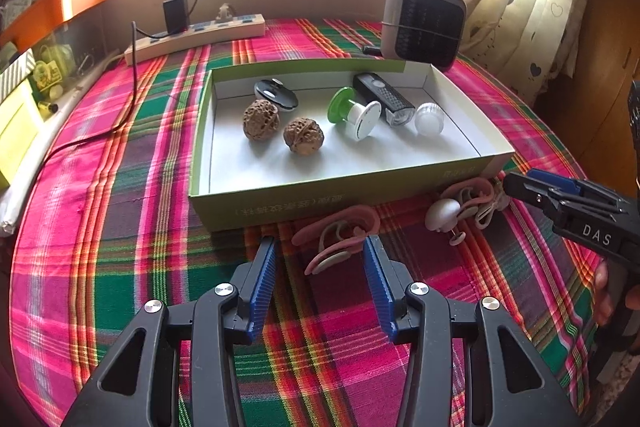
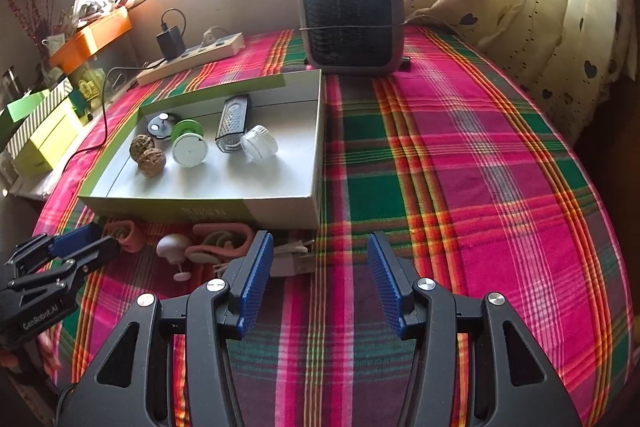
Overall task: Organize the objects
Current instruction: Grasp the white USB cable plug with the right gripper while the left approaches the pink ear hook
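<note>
Two hand-held grippers, left (image 1: 320, 247) and right (image 2: 320, 247), hang half open, both empty. Left should settle astride the pink ear hook (image 1: 336, 233) at its twelve o'clock, close gently, then lift it into the box (image 1: 340, 187).

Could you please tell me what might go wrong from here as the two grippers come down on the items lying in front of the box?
1. The pink clips lie tangled; the left gripper, open above them, may lift several or drop one.
2. The white mushroom-shaped piece lies against the other clip pile and could roll away if nudged.
3. The right gripper is open over bare cloth, with the cable bundle behind its left finger, so it may miss or push it toward the box.
</note>
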Tool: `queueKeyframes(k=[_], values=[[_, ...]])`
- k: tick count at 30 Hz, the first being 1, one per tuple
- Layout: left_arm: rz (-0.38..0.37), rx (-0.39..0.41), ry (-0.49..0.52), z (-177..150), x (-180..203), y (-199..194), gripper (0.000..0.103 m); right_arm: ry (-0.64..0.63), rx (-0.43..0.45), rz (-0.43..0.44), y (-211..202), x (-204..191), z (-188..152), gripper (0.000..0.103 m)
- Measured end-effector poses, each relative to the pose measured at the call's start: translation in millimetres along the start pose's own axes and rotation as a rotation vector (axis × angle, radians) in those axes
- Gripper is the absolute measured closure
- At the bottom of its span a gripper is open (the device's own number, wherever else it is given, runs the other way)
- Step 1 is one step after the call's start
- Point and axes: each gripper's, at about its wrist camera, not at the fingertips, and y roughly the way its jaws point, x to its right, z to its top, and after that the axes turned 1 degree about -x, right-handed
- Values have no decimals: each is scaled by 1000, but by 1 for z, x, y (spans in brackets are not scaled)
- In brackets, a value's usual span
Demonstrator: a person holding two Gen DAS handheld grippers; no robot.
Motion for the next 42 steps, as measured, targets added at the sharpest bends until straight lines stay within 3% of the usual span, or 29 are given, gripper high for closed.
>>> queueKeyframes(k=[9,26,37,42], values=[[6,-8,0,2,5,4,61,-10,-52,5,15,-5,5,52],[-19,-26,25,1,17,6,61,-21,-65,-39,-10,17,-17,52],[-39,-29,26,0,22,5,61,17,-53,19,-31,33,-33,53],[-41,-29,27,-1,24,5,61,6,-59,47,-33,22,-42,52]])
